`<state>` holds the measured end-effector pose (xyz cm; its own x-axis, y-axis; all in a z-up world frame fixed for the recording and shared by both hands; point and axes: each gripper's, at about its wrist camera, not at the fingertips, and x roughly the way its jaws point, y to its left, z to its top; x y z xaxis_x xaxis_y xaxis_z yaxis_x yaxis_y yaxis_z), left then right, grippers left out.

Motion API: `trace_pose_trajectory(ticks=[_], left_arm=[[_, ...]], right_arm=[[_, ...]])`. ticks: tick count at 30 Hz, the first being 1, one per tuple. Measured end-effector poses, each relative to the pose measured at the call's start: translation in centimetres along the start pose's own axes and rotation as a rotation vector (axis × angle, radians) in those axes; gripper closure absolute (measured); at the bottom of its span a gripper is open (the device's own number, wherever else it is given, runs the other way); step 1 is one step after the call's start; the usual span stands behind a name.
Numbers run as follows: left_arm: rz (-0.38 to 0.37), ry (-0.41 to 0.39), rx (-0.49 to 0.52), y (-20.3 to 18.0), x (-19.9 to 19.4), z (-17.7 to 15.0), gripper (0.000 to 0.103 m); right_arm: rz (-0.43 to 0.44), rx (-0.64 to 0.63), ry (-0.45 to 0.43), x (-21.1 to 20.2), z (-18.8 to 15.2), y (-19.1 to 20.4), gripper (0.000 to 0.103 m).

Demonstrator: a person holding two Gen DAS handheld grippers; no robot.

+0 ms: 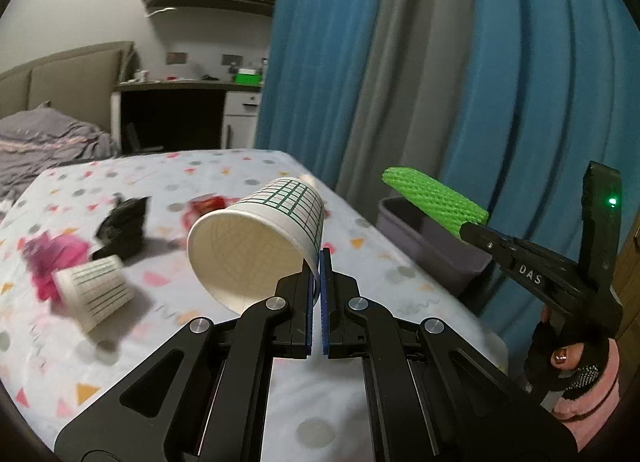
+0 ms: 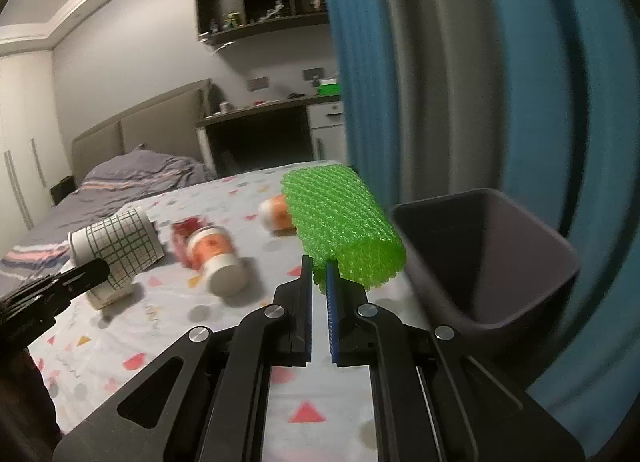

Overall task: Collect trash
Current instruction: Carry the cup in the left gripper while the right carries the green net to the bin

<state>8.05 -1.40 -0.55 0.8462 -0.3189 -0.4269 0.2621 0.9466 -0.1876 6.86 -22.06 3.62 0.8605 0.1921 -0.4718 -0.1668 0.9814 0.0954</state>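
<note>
My left gripper [image 1: 319, 262] is shut on the rim of a white paper cup with a green grid [image 1: 260, 238] and holds it tilted above the table; the cup also shows in the right wrist view [image 2: 120, 246]. My right gripper [image 2: 319, 268] is shut on a green foam net sleeve [image 2: 340, 230] and holds it just left of a grey bin [image 2: 492, 262]. In the left wrist view the sleeve [image 1: 434, 200] hangs over the bin [image 1: 436, 246]. A second grid cup [image 1: 94, 292] lies on its side on the table.
On the patterned tablecloth [image 1: 240, 342] lie a black crumpled wrapper [image 1: 122, 228], a pink wrapper [image 1: 52, 260], a red wrapper [image 1: 204, 206], and two orange-and-white cups [image 2: 216, 258] [image 2: 276, 214]. Blue curtains [image 1: 520, 82] hang behind the bin. A bed [image 2: 132, 182] and a desk [image 2: 272, 110] stand beyond.
</note>
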Motion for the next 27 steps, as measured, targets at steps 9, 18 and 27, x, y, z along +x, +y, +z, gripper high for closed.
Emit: trace_pose_trajectory(ticks=[9,18,27], left_arm=[[-0.078,0.024,0.084,-5.3,5.1,2.2,0.101],[-0.158,0.046,0.134,-9.9,9.2,4.0,0.101],[-0.24,0.092,0.151,-13.7,14.2,5.0,0.101]], right_arm=[[-0.097,0.052,-0.035,-0.4,0.7,-5.1,0.096],[-0.173,0.103,-0.045,-0.5,0.6,-9.3,0.096],[-0.232,0.154,-0.027,1.0,0.4,-12.8,0.096]])
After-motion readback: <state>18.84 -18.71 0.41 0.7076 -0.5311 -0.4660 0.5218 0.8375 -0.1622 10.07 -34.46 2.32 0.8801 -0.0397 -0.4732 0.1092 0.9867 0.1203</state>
